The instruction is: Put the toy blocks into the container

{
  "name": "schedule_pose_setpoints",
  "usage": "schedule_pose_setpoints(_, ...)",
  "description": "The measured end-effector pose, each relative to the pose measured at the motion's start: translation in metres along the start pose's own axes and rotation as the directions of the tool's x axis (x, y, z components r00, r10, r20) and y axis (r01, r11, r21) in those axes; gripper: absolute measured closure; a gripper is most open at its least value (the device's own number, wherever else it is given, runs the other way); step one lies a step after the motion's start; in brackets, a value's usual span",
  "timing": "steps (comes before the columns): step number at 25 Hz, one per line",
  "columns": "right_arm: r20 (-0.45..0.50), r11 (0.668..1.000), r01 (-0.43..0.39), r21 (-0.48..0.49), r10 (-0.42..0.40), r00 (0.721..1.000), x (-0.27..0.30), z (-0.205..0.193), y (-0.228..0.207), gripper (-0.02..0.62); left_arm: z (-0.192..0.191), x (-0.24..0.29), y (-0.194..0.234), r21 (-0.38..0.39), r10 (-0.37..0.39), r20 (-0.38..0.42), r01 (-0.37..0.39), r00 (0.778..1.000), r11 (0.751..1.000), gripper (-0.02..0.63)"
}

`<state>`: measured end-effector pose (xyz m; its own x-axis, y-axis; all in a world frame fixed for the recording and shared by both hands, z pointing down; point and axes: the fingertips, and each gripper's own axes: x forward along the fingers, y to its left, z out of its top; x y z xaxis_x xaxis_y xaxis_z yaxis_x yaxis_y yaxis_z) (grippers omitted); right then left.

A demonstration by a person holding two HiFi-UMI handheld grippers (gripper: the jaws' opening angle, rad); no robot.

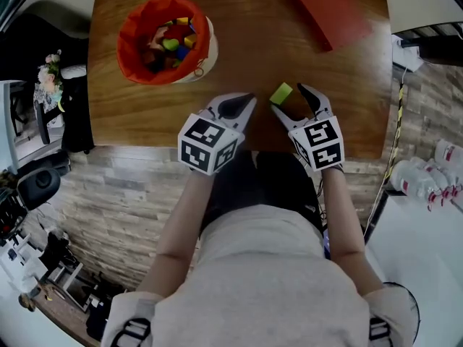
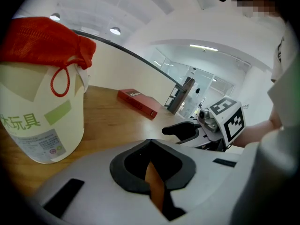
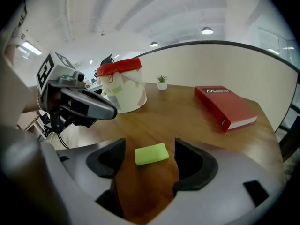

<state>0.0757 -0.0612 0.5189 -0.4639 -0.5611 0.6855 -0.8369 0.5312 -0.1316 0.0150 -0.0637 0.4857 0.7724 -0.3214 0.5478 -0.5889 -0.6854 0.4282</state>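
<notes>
Table [image 1: 253, 42], block [image 3: 151, 153] between right claw [image 1: 291, 101]

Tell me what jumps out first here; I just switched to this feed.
A bright green block lies flat on the wooden table, untouched, between the jaws of the open right gripper. Far left on the table stands the container with a red liner, coloured blocks already inside. A red book lies at the far right.

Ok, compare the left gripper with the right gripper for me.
The left gripper has its jaws together; the right gripper has its jaws apart. Nothing stands between the left gripper's jaws; a green block lies on the wooden table between the right gripper's, untouched. Both are over the near edge of that table.
</notes>
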Motion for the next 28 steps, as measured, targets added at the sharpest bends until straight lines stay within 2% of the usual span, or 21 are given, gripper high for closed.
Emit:
schedule_pose_setpoints(4,-0.070,0.999,-0.020,-0.044,0.017,0.997,0.008,-0.018,0.006,0.253,-0.007,0.004,0.001,-0.007,0.000,-0.016,0.000,1.000,1.000,0.594)
schedule_pose_setpoints(14,-0.151,0.992,-0.014,-0.127,-0.006,0.989,0.027,-0.037,0.001,0.264,-0.015,0.010,0.006,-0.016,0.003,-0.041,-0.004,0.999,1.000,0.594)
schedule_pose_setpoints(20,-0.150,0.994,-0.017,-0.111,0.001,0.989,0.029,-0.037,0.000,0.316,-0.013,0.011,0.008,-0.022,0.003,-0.036,-0.004,0.999,1.000,0.594)
schedule_pose_setpoints(25,-0.161,0.992,-0.003,-0.129,-0.018,0.987,0.029,-0.034,-0.002,0.318,-0.009,0.008,0.009,-0.018,0.007,-0.023,-0.008,1.000,1.000,0.594)
schedule_pose_setpoints(28,-0.132,0.992,0.005,-0.123,-0.022,0.991,0.027,-0.022,-0.004,0.318,-0.004,0.004,0.010,-0.014,0.014,-0.008,-0.015,1.000,1.000,0.594)
